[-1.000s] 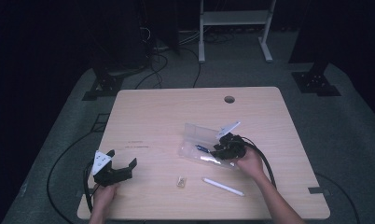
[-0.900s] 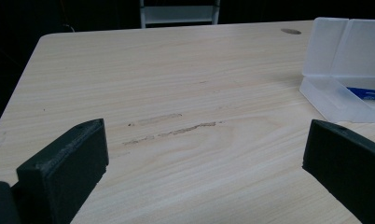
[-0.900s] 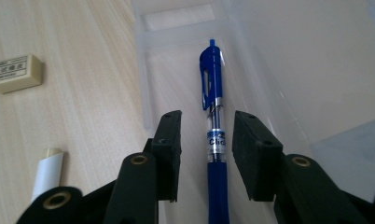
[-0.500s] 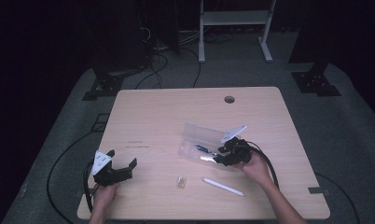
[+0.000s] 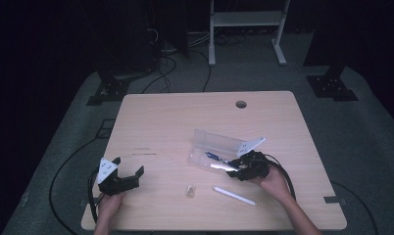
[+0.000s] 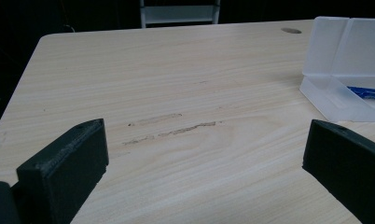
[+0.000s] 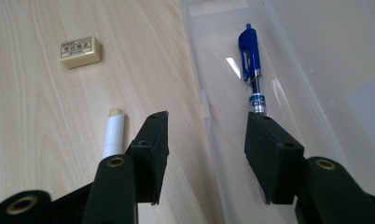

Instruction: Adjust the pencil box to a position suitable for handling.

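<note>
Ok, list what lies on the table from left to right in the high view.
Left claw → eraser → white stick → right claw; the clear case overlaps, so it is left out.

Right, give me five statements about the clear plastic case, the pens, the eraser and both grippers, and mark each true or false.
1. The blue pen lies inside the clear plastic case. True.
2. The right gripper clamps the blue pen. False: its jaws stand apart, the pen beyond them.
3. The white pen lies on the light wooden table, outside the case. True.
4. The small cream eraser sits inside the case. False: it lies on the table.
5. The left gripper holds the case. False: it is open with nothing between the jaws.
</note>
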`<state>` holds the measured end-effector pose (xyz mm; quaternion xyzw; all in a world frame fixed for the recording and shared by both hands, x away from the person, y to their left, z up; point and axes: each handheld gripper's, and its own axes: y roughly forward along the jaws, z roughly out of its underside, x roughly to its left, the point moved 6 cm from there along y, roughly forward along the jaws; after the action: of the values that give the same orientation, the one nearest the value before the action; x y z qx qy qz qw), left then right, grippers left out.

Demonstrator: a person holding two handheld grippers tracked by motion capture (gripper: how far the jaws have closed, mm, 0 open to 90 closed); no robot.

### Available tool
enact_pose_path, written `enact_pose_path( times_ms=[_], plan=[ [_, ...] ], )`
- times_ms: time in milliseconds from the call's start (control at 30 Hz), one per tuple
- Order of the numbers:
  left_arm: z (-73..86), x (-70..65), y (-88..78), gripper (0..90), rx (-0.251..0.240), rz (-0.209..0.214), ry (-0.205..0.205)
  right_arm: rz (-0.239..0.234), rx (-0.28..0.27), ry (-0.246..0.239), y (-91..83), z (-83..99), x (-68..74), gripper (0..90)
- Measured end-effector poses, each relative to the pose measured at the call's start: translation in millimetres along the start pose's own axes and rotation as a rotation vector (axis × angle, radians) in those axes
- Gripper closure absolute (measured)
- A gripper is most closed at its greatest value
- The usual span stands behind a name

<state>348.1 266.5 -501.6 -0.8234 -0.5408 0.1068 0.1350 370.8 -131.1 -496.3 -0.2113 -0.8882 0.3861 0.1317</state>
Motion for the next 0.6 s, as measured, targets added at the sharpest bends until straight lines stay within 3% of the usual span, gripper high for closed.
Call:
enact_pose_path(
  times_ms=[600],
  plan=[
    [0.0,-0.2,0.0,0.0,0.001,0.000,0.002,-0.015,0.002,0.007,-5.5,15.4,12.9,43.3]
  ],
)
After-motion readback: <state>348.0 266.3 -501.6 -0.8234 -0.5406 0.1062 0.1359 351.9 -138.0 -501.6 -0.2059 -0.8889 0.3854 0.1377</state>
